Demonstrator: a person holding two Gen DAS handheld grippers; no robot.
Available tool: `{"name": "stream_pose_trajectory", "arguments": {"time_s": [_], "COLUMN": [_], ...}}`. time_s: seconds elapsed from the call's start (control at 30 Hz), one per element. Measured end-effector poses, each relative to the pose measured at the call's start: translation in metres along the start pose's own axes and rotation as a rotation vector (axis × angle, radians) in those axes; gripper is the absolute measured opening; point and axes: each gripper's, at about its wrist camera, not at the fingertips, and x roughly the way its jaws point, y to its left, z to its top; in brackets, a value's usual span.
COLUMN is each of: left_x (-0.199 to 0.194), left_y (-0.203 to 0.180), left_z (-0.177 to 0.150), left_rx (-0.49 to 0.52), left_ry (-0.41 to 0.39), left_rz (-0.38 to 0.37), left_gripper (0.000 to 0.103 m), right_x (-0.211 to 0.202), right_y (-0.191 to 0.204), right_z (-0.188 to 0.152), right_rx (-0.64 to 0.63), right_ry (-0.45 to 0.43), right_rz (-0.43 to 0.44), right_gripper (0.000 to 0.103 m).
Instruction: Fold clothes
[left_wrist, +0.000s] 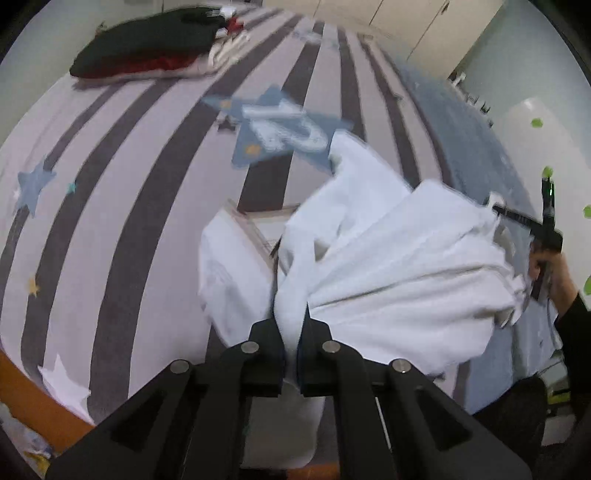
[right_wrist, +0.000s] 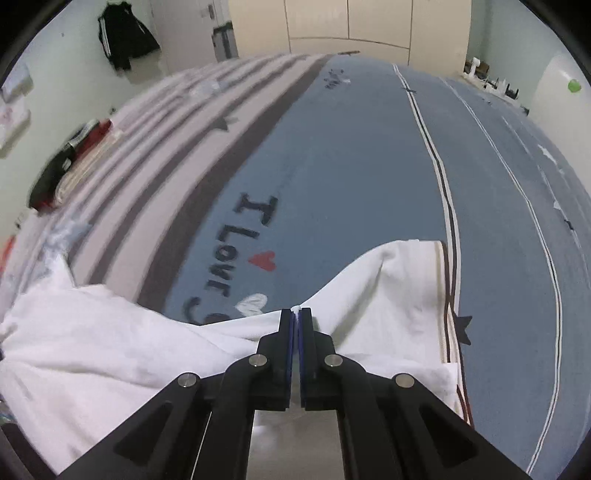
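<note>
A: Left gripper (left_wrist: 291, 328) clamped on a bunched fold of the white garment (left_wrist: 388, 266). Right gripper (right_wrist: 296, 314) pinched tight on its edge.

B: Where's the garment?

A: Lifted between the two, rest draped on the bed (right_wrist: 351, 166), near its front edge.

B: Anything else?

A: Folded stack (left_wrist: 147, 48) at the bed's far left corner. Right hand (left_wrist: 546, 258) visible in the left view.

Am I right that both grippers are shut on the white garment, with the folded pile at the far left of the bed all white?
Not quite. The folded pile is mostly black and red, as the left wrist view shows. Both the left gripper and right gripper are shut on the white garment.
</note>
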Motion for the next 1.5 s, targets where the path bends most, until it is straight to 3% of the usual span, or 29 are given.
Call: {"name": "stream_pose_trajectory", "arguments": {"time_s": [0.1, 0.13, 0.17, 0.2, 0.23, 0.27, 0.4, 0.5, 0.53, 0.57, 0.6, 0.63, 0.67, 0.7, 0.77, 0.9, 1.03, 1.2, 1.33, 1.4, 1.47, 1.5], "left_x": [-0.017, -0.019, -0.022, -0.016, -0.01, -0.003, 0.06, 0.112, 0.126, 0.134, 0.14, 0.146, 0.146, 0.144, 0.139, 0.111, 0.078, 0.041, 0.037, 0.053, 0.075, 0.088], "left_y": [-0.009, -0.012, -0.014, -0.018, -0.022, -0.027, -0.045, -0.053, -0.052, -0.052, -0.053, -0.054, -0.057, -0.059, -0.064, -0.096, -0.153, -0.268, -0.34, -0.369, -0.387, -0.388], "left_z": [0.028, 0.036, 0.042, 0.05, 0.059, 0.067, 0.089, 0.094, 0.094, 0.095, 0.096, 0.097, 0.099, 0.104, 0.116, 0.163, 0.217, 0.258, 0.27, 0.273, 0.275, 0.274], "left_rx": [0.009, 0.017, 0.026, 0.028, 0.027, 0.027, 0.088, 0.144, 0.141, 0.147, 0.156, 0.164, 0.185, 0.186, 0.181, 0.205, 0.226, 0.374, 0.417, 0.437, 0.446, 0.433], "left_ry": [-0.115, -0.137, -0.155, -0.156, -0.153, -0.149, -0.033, 0.05, 0.089, 0.098, 0.102, 0.105, 0.084, 0.061, 0.017, -0.171, -0.319, -0.441, -0.479, -0.436, -0.353, -0.308], "left_rz": [-0.021, -0.027, -0.032, -0.041, -0.05, -0.059, -0.054, 0.022, 0.031, 0.041, 0.053, 0.064, 0.047, 0.033, 0.009, 0.015, -0.071, -0.179, -0.265, -0.282, -0.244, -0.244], "left_gripper": [0.029, 0.041, 0.057, 0.066, 0.078, 0.078, 0.078, 0.068, 0.047, 0.036, 0.033, 0.016, 0.002, 0.002, 0.002, 0.002, 0.002, 0.002, 0.002, 0.006, 0.033, 0.039], "right_x": [-0.021, -0.025, -0.028, -0.028, -0.023, -0.017, 0.008, 0.042, 0.054, 0.062, 0.069, 0.076, 0.079, 0.078, 0.075, 0.05, 0.004, -0.063, -0.104, -0.11, -0.1, -0.089], "right_y": [0.004, 0.013, 0.023, 0.035, 0.052, 0.07, 0.136, 0.176, 0.185, 0.187, 0.188, 0.188, 0.186, 0.178, 0.16, 0.118, 0.059, -0.017, -0.086, -0.116, -0.146, -0.154], "right_z": [0.012, 0.018, 0.023, 0.03, 0.037, 0.041, 0.039, 0.03, 0.026, 0.02, 0.015, 0.009, 0.005, 0.005, 0.007, 0.016, 0.029, 0.05, 0.072, 0.082, 0.087, 0.088], "right_rx": [-0.032, -0.07, -0.11, -0.148, -0.185, -0.222, -0.374, -0.488, -0.519, -0.536, -0.549, -0.561, -0.567, -0.555, -0.514, -0.431, -0.308, -0.151, -0.013, 0.062, 0.138, 0.161], "right_ry": [-0.049, -0.067, -0.085, -0.098, -0.097, -0.089, -0.03, 0.042, 0.077, 0.108, 0.136, 0.163, 0.169, 0.157, 0.132, 0.054, -0.055, -0.234, -0.355, -0.37, -0.313, -0.281], "right_rz": [0.027, 0.046, 0.067, 0.095, 0.134, 0.165, 0.245, 0.263, 0.263, 0.262, 0.259, 0.257, 0.251, 0.258, 0.285, 0.255, 0.238, 0.155, 0.025, -0.023, -0.081, -0.107], "right_gripper": [0.01, 0.014, 0.028, 0.045, 0.052, 0.056, 0.056, 0.056, 0.056, 0.056, 0.056, 0.054, 0.037, 0.017, 0.006, 0.005, 0.004, 0.004, 0.004, 0.004, 0.004, 0.004]}}
